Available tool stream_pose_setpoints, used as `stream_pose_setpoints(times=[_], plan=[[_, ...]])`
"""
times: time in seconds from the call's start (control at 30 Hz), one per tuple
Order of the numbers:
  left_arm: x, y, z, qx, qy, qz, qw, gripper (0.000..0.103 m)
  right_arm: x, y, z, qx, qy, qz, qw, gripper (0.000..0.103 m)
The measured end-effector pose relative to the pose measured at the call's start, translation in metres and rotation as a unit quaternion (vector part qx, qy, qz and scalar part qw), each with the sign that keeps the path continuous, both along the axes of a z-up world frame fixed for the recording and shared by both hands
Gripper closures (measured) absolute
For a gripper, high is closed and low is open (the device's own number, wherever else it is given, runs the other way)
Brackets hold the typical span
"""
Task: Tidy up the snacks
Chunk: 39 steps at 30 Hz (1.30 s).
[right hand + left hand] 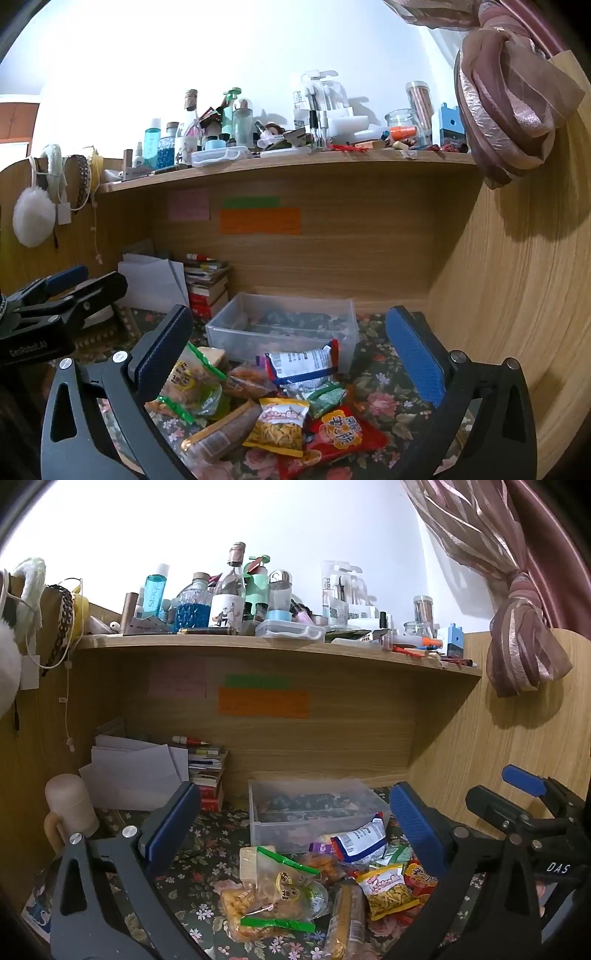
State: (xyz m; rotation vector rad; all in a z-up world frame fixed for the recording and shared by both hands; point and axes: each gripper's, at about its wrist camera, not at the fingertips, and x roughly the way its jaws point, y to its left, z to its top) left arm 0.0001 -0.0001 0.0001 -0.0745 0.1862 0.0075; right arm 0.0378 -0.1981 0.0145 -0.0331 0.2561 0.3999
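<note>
A floral-clothed tabletop (388, 391) under a cluttered shelf (295, 162): the snack packets (280, 424) lie heaped before the clear bin (221, 328). Both the left tongs (288, 823) and right tongs (288, 347) gape, empty; overlapping slippery packets could drag along or slide out.

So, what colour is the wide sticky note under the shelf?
Orange sticky note; clearest in the right wrist view.

You have a desk under a floral cloth (207, 853) bearing a clear plastic bin (258, 812), a heap of snack packets (295, 886) just before it, stacked books (208, 775) and loose papers (136, 771) at rear left
</note>
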Motion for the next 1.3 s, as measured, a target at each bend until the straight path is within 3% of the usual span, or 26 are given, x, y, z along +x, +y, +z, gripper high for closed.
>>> stream_pose_setpoints(times=[1.3], plan=[[-0.0015,-0.0014,-0.0003,0.011,-0.004,0.0,0.9999,0.0,0.0056,0.0006,-0.0043,0.017,0.007,0.001,1.0,0.0]])
